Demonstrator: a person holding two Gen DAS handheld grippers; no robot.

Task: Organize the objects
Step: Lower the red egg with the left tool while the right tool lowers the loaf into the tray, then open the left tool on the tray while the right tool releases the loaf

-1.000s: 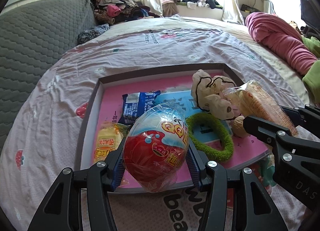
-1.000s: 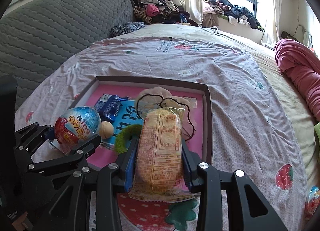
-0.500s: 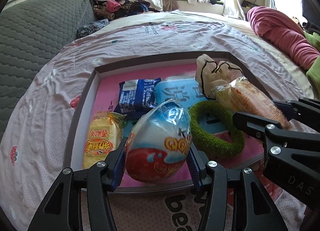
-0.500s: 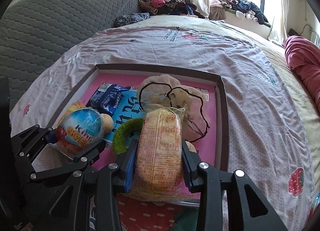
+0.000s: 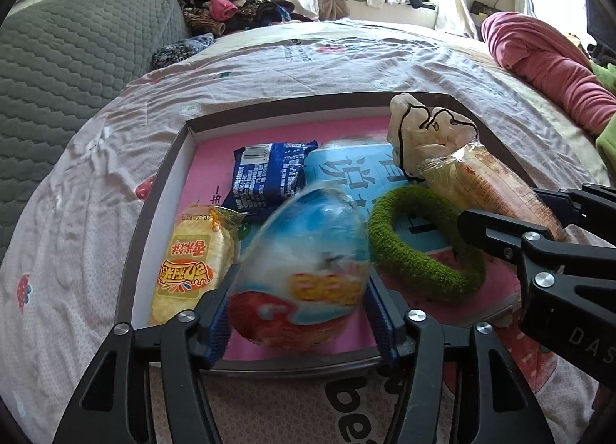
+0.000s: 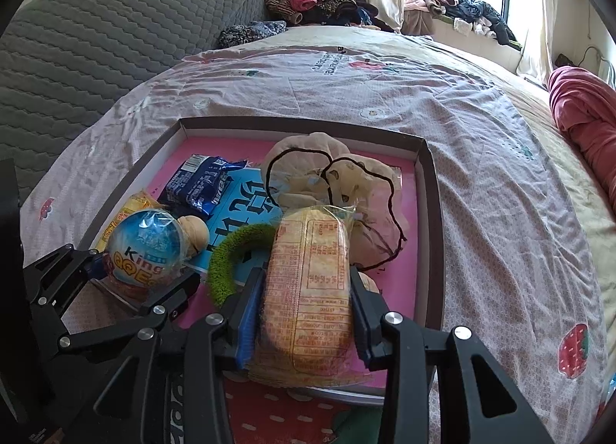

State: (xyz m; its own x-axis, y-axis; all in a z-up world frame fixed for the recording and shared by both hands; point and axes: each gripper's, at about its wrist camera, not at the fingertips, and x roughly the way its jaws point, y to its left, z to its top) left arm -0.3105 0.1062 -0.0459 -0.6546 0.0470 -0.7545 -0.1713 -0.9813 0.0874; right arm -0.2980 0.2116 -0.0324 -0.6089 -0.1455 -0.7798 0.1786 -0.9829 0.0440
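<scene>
A shallow box tray (image 5: pixel 169 174) with a pink floor lies on the bed; it also shows in the right wrist view (image 6: pixel 433 213). My left gripper (image 5: pixel 300 313) is shut on a wrapped red, white and blue toy egg (image 5: pixel 304 274), held over the tray's near edge; the egg also shows in the right wrist view (image 6: pixel 144 247). My right gripper (image 6: pixel 304 313) is shut on a wrapped orange cracker pack (image 6: pixel 308 282), held over the tray's near right part. In the tray lie a blue snack pack (image 5: pixel 269 174), a yellow snack pack (image 5: pixel 192 259), a green fuzzy ring (image 5: pixel 419 251) and a beige pouch (image 5: pixel 427 136).
The bed sheet (image 6: pixel 500 159) spreads all around the tray. A grey quilted headboard (image 5: pixel 57 59) stands at the left. A rolled pink blanket (image 5: pixel 546 70) lies at the right. Piled clothes (image 6: pixel 308 1) sit at the back by the window.
Both grippers have moved forward and down over the tray with their loads. The egg has tipped in the left gripper and looks blurred.
</scene>
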